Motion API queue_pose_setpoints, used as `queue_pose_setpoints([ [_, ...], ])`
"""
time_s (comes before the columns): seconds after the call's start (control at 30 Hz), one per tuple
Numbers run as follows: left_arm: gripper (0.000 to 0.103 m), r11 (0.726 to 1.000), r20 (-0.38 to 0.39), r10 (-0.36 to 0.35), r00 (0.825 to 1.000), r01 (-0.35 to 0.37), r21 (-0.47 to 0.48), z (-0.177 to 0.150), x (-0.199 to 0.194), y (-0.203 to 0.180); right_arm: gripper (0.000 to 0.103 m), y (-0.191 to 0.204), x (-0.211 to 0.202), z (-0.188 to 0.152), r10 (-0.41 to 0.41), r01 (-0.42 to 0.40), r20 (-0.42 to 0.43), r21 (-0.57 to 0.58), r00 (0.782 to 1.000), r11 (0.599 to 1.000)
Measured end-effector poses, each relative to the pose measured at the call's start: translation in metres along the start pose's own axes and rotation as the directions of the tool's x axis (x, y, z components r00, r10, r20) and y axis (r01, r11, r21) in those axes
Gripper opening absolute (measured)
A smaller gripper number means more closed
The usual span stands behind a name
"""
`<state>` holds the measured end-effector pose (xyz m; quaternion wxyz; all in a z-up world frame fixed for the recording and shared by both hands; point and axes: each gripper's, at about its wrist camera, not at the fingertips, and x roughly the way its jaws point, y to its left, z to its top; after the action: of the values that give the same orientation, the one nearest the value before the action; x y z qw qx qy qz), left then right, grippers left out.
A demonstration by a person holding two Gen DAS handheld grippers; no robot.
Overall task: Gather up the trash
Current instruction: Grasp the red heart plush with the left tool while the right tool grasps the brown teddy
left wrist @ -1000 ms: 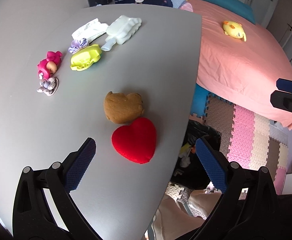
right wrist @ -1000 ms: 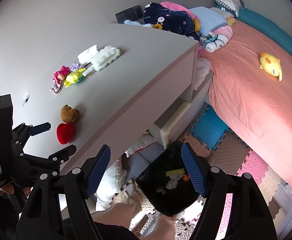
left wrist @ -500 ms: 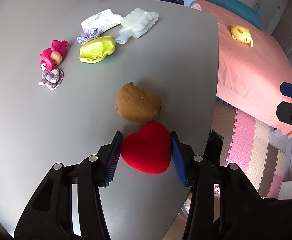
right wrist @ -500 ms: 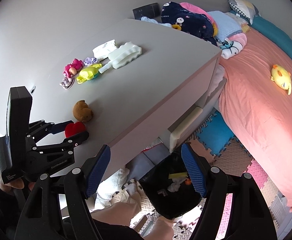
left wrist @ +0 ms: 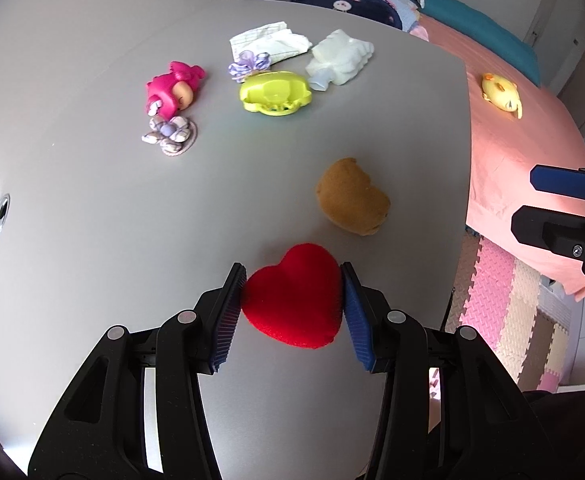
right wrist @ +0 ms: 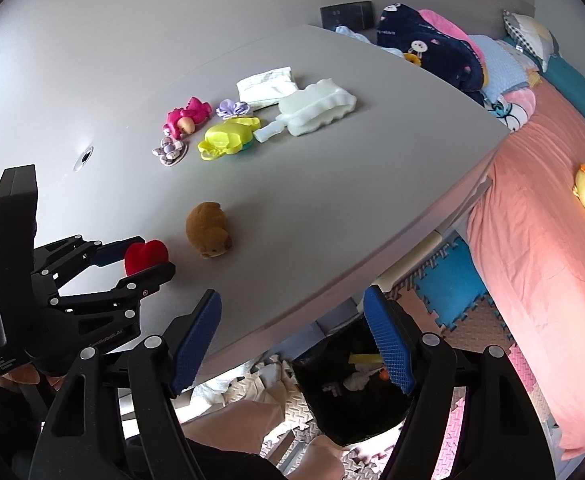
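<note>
A red plush heart sits between the blue pads of my left gripper, which is shut on it just above the grey table near its front edge. The right wrist view shows the same grip, the heart in the left gripper at the left. My right gripper is open and holds nothing, hanging over the table's edge with a black bin of scraps on the floor below it. A brown plush bear lies just beyond the heart.
Further back on the table lie a pink doll, a yellow plastic toy, a purple fabric flower, a white foam piece and folded paper. A pink bed and foam floor mats lie to the right.
The left jaws went from wide open to shut on the red heart, after moving forward around it. The right gripper drifted sideways along the table edge, staying open.
</note>
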<state>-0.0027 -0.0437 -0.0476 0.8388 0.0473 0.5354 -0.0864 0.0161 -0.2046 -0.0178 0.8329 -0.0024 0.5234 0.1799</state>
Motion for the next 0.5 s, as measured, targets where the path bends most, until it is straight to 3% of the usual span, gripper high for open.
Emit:
queue_pose_setpoints([
  [0.5,0.047,0.992,-0.007,0.063,0.998,-0.064,-0.106,-0.030,-0.019,0.048,0.074,0.049,0.037,0.026,0.045,-0.048,-0.035,-0.087,0.998,0.995],
])
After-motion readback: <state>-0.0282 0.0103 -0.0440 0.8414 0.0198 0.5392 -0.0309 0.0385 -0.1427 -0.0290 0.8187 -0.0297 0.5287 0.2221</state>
